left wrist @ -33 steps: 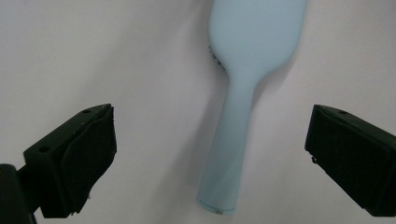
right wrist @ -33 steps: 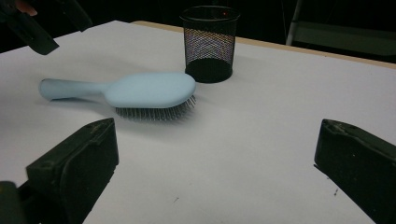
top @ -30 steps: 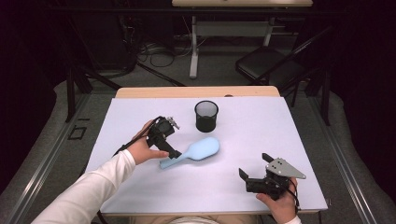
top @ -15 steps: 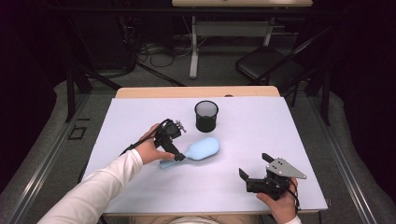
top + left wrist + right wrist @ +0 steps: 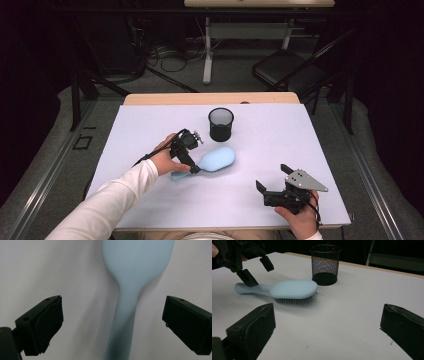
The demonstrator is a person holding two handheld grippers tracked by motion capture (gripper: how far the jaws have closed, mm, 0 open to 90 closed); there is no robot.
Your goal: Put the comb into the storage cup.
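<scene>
- One pale blue hairbrush (image 5: 214, 160) lies on the white table (image 5: 310, 150), bristles down: smooth oval back, narrow neck, rounded handle. Short dark bristles show under the head in the right gripper view (image 5: 294, 288).
- Left gripper (image 5: 189, 161): jaws spread wide, poised over the brush handle, one jaw to each side of it. In the left gripper view the handle (image 5: 123, 322) runs up between the two black pads with clear space on both sides; no contact seen. The head widens just ahead of the jaws.
- Whether the jaw tips touch the table cannot be told.
- Right gripper (image 5: 274, 177): jaws spread, nothing between them, held low over the table near the front edge, well apart from the brush. Grey three-cornered plate on top.
- Black mesh cup (image 5: 221, 124): upright, beyond the left gripper and just past the brush head; ahead and left of centre in the right gripper view (image 5: 325, 263).
- No brand, label or writing readable on brush, cup or grippers.
</scene>
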